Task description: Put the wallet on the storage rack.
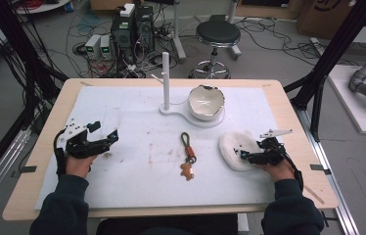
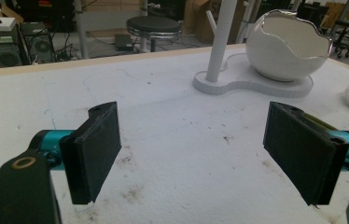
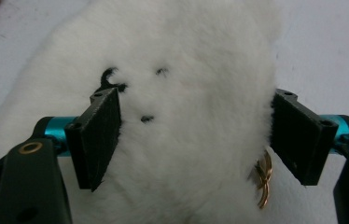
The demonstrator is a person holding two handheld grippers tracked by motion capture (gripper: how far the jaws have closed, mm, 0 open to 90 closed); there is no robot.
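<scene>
While nothing is lifted yet: left gripper [image 1: 103, 137] at 9 o'clock, jaws wide, empty over bare mat. Keychain [image 1: 188, 155] at centre, untouched. White fluffy piece [image 1: 237, 147] at 3 o'clock, straddled by right gripper [image 1: 245, 155], jaws spread, unclosed. Grasp and onward move judged outstanding.

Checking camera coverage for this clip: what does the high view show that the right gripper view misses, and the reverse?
High view alone: the left gripper open over the mat, a keychain, the white stand and the egg-shaped bowl. Right gripper view alone: small black marks and a gold clasp on the fur. Both: the right gripper open at the white fluffy toy.
</scene>
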